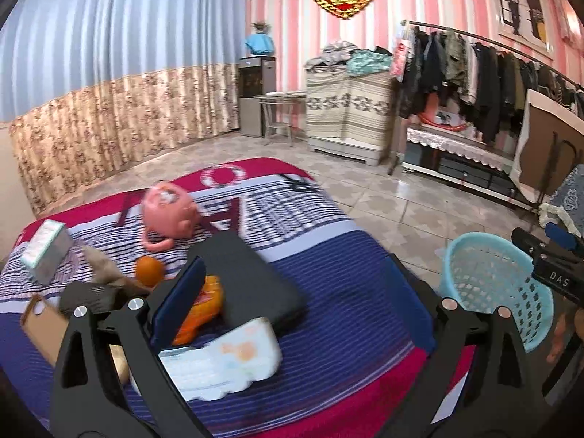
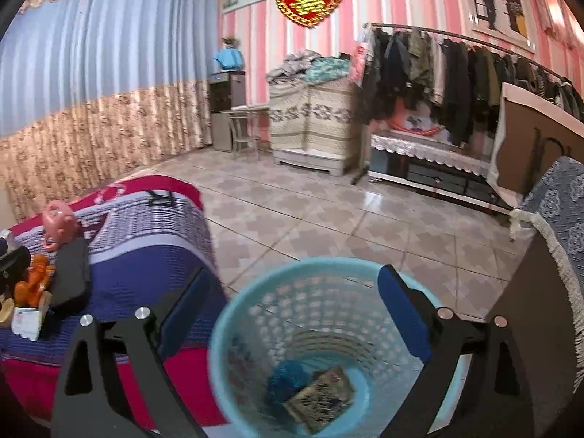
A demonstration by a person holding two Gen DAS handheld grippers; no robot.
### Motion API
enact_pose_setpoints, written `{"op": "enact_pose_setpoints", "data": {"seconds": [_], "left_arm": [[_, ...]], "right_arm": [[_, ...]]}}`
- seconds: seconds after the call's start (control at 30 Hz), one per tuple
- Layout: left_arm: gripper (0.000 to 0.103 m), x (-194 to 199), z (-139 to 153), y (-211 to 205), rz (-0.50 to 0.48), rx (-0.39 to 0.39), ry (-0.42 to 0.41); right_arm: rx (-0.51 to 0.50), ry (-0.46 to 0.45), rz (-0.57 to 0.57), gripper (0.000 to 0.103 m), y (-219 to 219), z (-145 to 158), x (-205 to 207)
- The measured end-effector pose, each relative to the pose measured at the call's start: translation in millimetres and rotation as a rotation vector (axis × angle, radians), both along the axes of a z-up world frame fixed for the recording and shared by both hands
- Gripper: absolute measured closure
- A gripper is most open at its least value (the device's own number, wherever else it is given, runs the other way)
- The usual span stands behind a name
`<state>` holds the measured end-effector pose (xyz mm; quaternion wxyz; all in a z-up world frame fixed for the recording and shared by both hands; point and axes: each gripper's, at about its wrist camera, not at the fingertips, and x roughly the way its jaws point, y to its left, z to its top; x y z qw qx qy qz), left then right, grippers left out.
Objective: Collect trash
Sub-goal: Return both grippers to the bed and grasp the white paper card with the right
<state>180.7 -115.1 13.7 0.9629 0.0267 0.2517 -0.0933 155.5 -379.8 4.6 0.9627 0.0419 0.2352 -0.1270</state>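
Over the basket [image 2: 328, 332] my right tongs [image 2: 303, 314] are gaping wide and empty, with two scraps [image 2: 314, 394] lying at the bottom. My left tongs [image 1: 292, 314], equally wide and empty, are hovering above the bed [image 1: 346, 292], where a white packet [image 1: 222, 361] and orange wrapper [image 1: 200, 310] are waiting. Tiled floor [image 2: 328, 211] is stretching toward a clothes rack [image 2: 456, 69].
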Motion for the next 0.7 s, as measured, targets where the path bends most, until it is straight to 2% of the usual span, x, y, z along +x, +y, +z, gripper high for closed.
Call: {"op": "enact_pose_setpoints", "data": {"seconds": [0.3,0.5,0.7], "left_arm": [[0.007,-16.9,-3.8,77.9,0.137,0.008,0.002],[0.007,-22.6,-13.6,125.6,0.210,0.017,0.037],[0.006,-27.7,-28.0,168.0,0.267,0.023,0.073]], "right_arm": [[-0.007,-0.014,0.129,0.012,69.1,0.2,2.4],[0.016,-0.003,0.224,0.012,106.9,-4.5,11.2],[-0.025,0.019,0.300,0.012,147.4,-10.9,15.5]]}}
